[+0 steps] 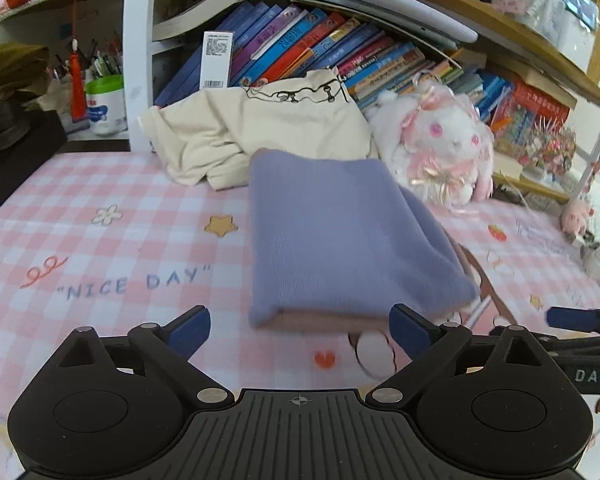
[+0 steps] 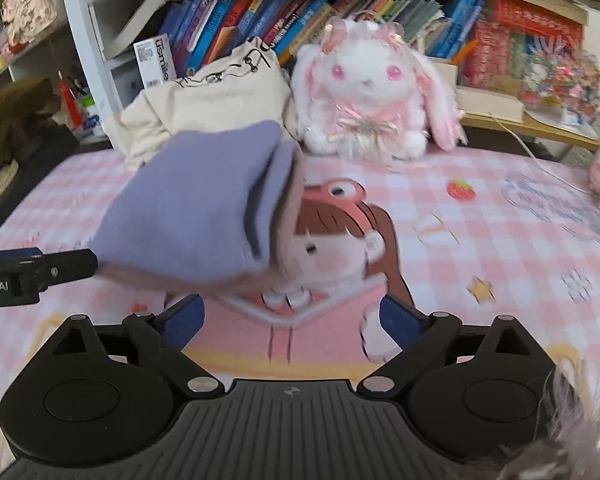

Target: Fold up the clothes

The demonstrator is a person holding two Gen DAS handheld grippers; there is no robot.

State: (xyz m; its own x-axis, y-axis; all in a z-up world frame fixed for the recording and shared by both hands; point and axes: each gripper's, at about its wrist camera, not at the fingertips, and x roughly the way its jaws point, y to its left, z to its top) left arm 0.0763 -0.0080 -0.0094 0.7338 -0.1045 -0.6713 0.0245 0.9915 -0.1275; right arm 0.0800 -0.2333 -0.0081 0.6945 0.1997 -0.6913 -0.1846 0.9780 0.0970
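A folded lavender garment (image 1: 340, 236) with a pink inner layer lies on the pink checked table cover (image 1: 100, 248). In the right wrist view the same lavender garment (image 2: 196, 208) shows its layered folded edge to the right. A crumpled cream garment (image 1: 260, 132) is heaped behind it against the books, the cream garment (image 2: 212, 100) also showing in the right wrist view. My left gripper (image 1: 300, 330) stands open just in front of the folded piece, holding nothing. My right gripper (image 2: 292, 316) is open too, near the garment's front right corner, empty.
A white and pink plush rabbit (image 2: 368, 92) sits at the back by a row of books (image 1: 320, 48). A pen cup (image 1: 104, 100) stands at the left. A white cable (image 2: 540, 160) trails at the right. The cover shows a printed cartoon girl (image 2: 332, 240).
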